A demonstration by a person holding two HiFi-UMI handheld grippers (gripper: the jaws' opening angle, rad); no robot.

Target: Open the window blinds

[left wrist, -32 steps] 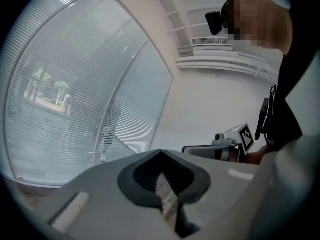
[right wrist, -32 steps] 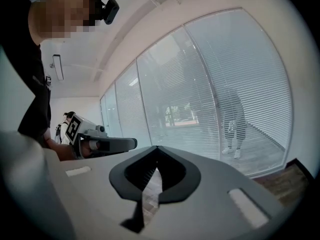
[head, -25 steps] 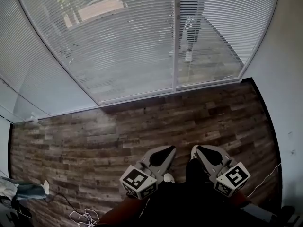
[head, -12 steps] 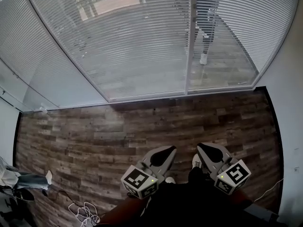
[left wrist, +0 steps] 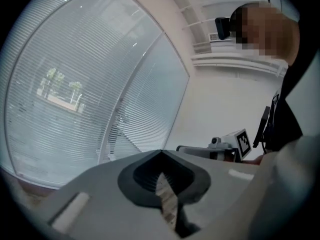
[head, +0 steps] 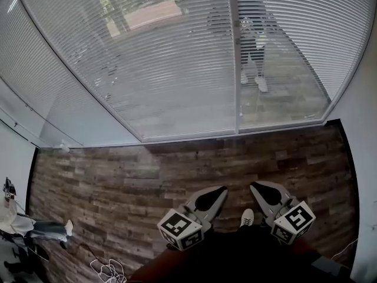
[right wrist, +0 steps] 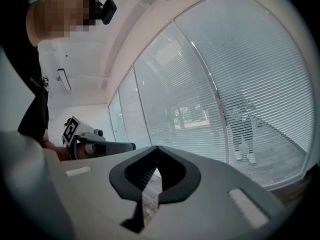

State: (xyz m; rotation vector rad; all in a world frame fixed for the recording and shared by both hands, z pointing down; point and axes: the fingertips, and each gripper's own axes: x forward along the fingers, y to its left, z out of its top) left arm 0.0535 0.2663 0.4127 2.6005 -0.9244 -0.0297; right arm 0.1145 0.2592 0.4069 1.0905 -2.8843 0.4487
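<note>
White slatted window blinds point(head: 177, 58) hang lowered over a glass wall at the far side of the wooden floor point(head: 147, 175); they also fill the left gripper view point(left wrist: 75, 94) and the right gripper view point(right wrist: 240, 84). A vertical frame post point(head: 237, 58) splits two panes. My left gripper point(head: 221, 190) point(left wrist: 161, 151) and right gripper point(head: 254, 186) point(right wrist: 157, 148) are held side by side, low in the head view and pointing at the window. Both are shut and empty, well short of the blinds. No cord or wand can be made out.
A white wall point(head: 365, 128) closes the right side. Tangled cables point(head: 109, 271) and a bundle of cloth point(head: 35, 229) lie on the floor at lower left. My shoe point(head: 247, 218) shows between the grippers. A standing figure's reflection point(head: 253, 46) appears in the glass.
The window has come nearer and fills more of the head view. Both grippers have been carried forward together toward the blinds, still shut and side by side.
</note>
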